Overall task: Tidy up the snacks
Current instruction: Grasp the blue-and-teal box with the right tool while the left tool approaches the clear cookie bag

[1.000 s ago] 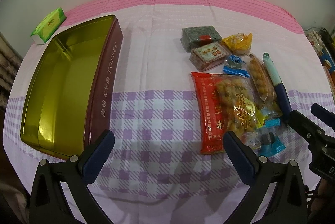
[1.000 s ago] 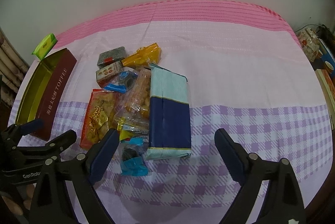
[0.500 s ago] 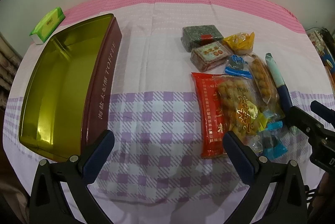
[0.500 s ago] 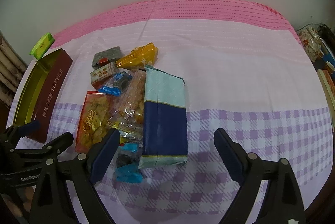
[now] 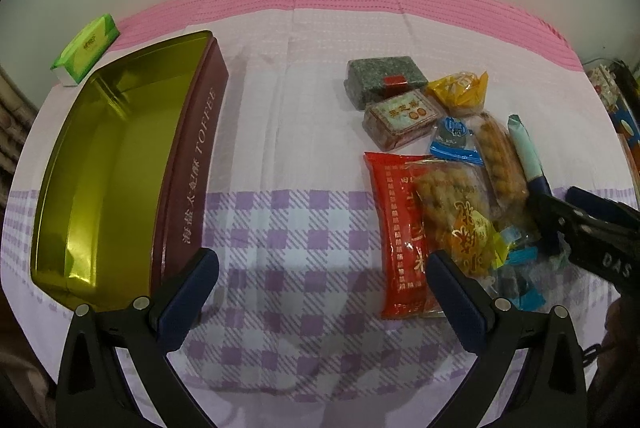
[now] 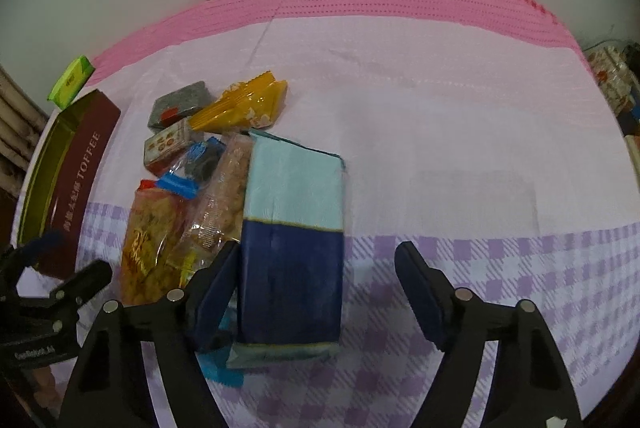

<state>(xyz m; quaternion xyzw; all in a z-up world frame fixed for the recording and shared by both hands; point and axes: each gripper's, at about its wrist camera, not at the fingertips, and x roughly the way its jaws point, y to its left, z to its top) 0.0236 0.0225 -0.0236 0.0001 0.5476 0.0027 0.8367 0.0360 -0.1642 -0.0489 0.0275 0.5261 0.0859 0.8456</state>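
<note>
Right wrist view: the right gripper (image 6: 316, 284) straddles the near, dark end of the teal-and-navy packet (image 6: 292, 236), its jaws just narrowed yet still apart, left pad against the packet's side, the right one clear, likely to lift it toward the open toffee tin (image 5: 120, 163). The left gripper (image 5: 320, 292) hangs spread over bare checked cloth (image 5: 280, 228), holding nothing, 1 tin beside it.

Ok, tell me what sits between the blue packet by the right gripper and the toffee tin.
The other snacks do: the clear twist-snack bag and the red packet lie directly left of the blue packet. Beyond them, bare tablecloth runs to the open toffee tin.
</note>
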